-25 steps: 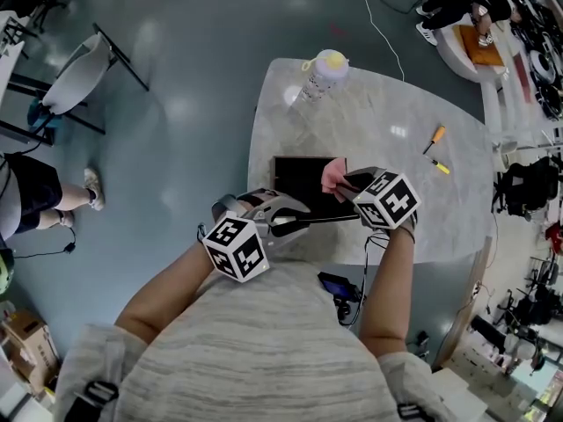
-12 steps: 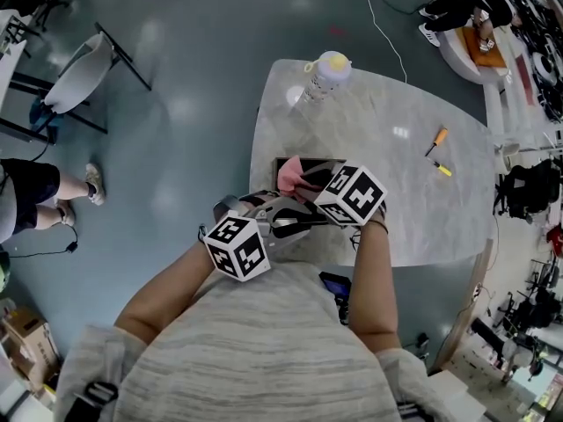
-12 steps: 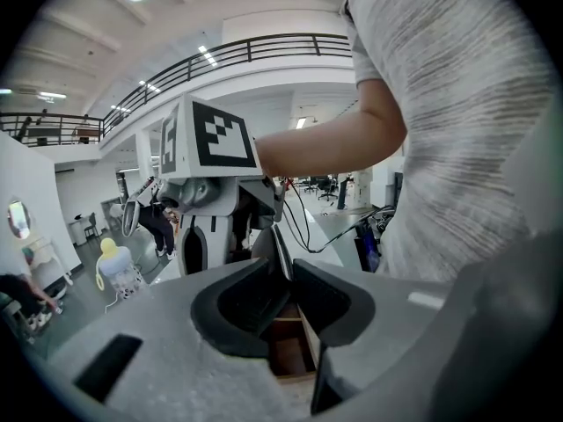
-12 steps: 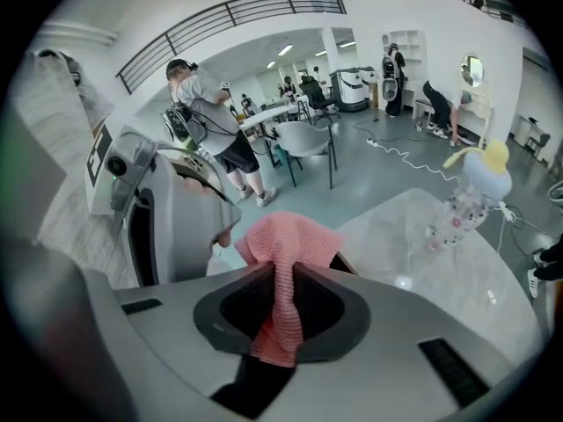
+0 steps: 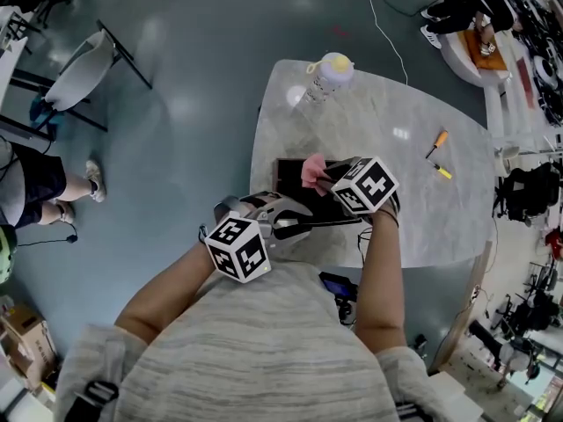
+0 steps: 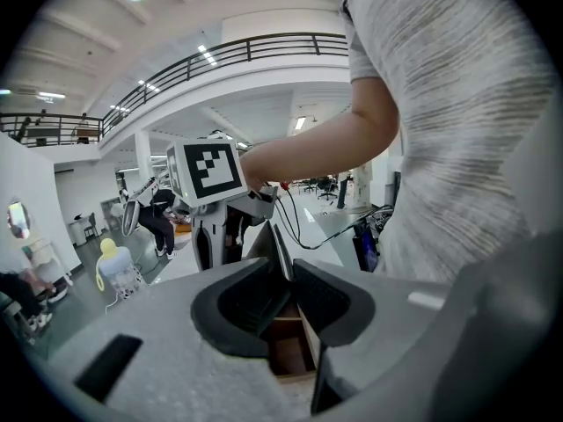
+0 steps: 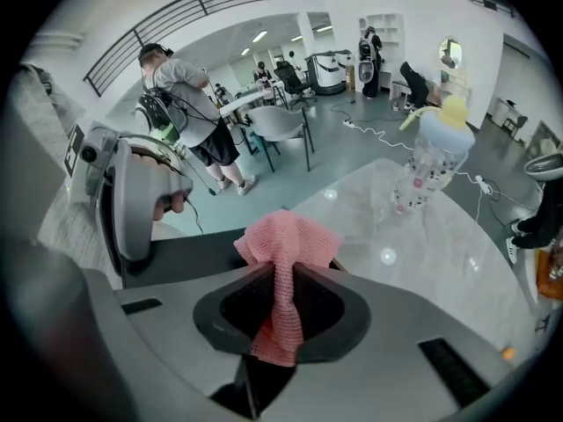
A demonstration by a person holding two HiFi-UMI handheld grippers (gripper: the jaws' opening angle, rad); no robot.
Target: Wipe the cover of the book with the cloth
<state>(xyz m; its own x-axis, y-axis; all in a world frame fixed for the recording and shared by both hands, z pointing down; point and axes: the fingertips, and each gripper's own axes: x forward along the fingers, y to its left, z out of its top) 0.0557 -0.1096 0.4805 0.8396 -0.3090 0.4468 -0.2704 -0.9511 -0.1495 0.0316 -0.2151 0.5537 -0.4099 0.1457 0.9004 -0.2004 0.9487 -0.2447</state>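
Book (image 5: 292,181) long axis crosswise (cloth (image 5: 312,170) above)

I note a clear baby bottle with yellow cap (image 5: 327,74) upright at the pale marble worktop's (image 5: 413,200) far edge; an orange-handled screwdriver (image 5: 435,137) lies well apart.

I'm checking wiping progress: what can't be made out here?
Whether the cloth touches the book: head view, the right gripper covers the contact.
Book's near edge: head view, the left gripper hides it.
Marks on the book: too dark and small, every view.
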